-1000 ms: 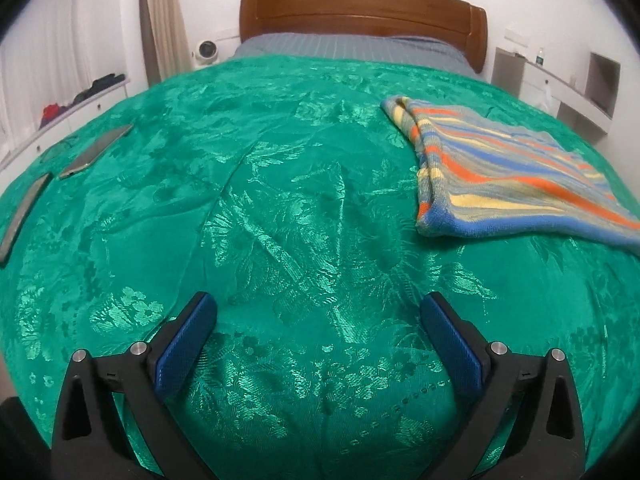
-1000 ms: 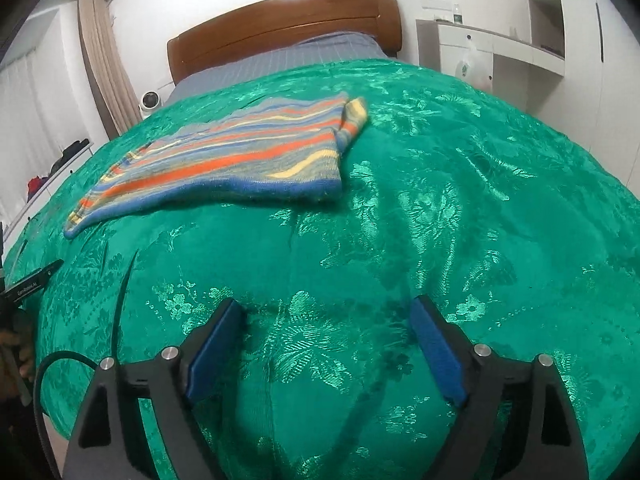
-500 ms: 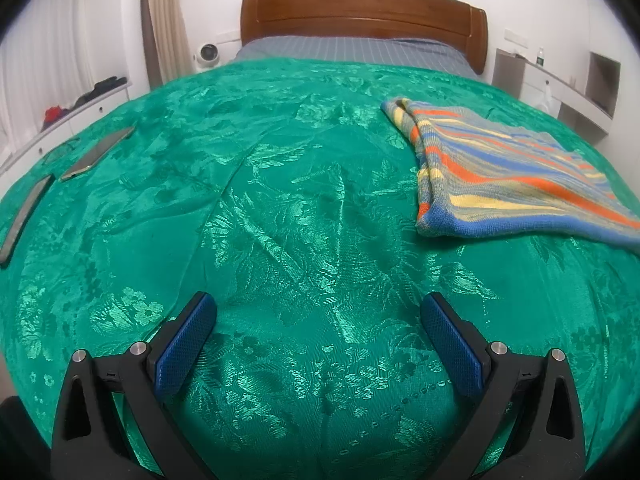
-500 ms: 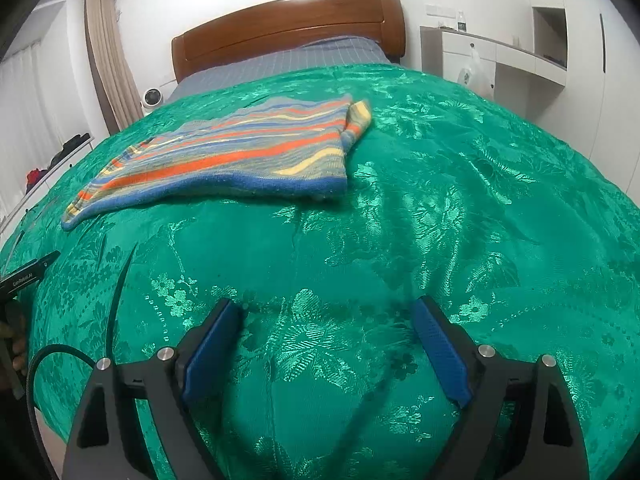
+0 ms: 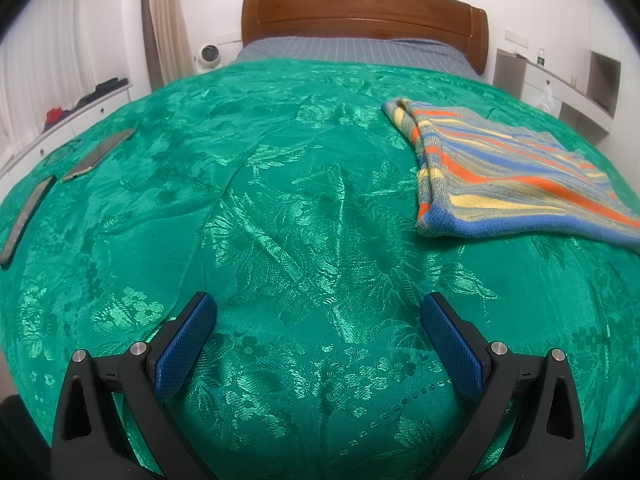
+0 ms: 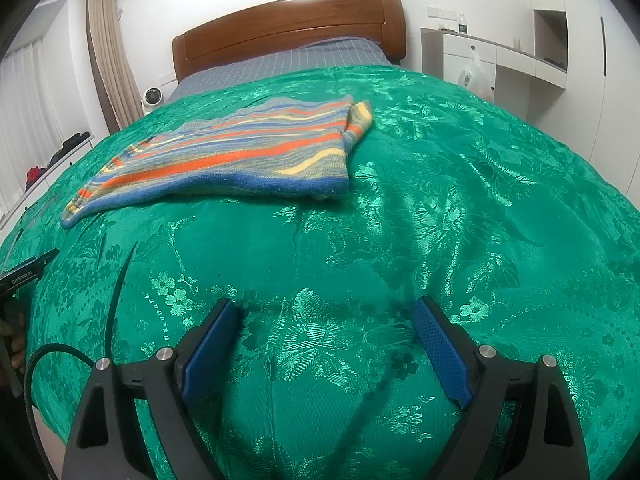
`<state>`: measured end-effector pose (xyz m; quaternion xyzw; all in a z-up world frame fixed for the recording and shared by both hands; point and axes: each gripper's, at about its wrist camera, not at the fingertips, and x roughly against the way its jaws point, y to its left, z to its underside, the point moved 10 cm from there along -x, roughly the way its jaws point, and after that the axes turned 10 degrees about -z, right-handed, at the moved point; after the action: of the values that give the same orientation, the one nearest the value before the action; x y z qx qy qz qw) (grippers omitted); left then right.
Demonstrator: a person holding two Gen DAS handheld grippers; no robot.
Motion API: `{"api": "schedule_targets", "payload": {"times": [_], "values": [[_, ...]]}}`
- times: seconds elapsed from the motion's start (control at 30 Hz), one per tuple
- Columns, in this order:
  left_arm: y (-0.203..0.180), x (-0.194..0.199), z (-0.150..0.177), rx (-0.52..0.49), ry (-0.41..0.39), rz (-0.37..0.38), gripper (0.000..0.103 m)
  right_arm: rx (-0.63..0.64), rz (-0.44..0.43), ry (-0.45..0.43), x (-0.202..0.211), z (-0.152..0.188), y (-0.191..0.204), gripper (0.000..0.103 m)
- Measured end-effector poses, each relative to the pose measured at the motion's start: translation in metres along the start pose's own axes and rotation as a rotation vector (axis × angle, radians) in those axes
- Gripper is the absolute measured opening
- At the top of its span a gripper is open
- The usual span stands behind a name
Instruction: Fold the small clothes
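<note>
Over the near edge of the bed, the left gripper (image 5: 318, 320) hangs with its jaws spread wide and nothing between them, only green bedspread (image 5: 280, 208) below. The right gripper (image 6: 326, 322) is the same: wide apart, empty, above bare cover. Further out lies the striped knit (image 5: 500, 176), flat and seemingly doubled over already, ahead and to the right in the left view, ahead and to the left in the right view (image 6: 240, 156), so it sits between the two tools and well apart from both. Two phones (image 5: 98, 154) lie off at the left side, out of the way.

As I read it, the step is the reach for the next fold. To do it well, each gripper should go to a near corner along the blue hem, come in low, and pinch both layers together without catching the slippery cover beneath. Lifting the two corners evenly should keep the edges aligned; the knit looks soft and likely to sag or stretch if pulled from one side only.
</note>
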<state>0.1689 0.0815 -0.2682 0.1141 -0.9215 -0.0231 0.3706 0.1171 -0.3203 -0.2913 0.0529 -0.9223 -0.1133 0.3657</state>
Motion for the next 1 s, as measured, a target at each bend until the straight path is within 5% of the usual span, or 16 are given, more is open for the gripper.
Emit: {"api": "schedule_targets", "payload": {"times": [1.0], "values": [[0.0028, 0.0002, -0.0016, 0.001, -0.008, -0.002, 0.102, 0.004, 0.001, -0.002, 0.0004, 0.0005, 0.0008, 0.091]]}}
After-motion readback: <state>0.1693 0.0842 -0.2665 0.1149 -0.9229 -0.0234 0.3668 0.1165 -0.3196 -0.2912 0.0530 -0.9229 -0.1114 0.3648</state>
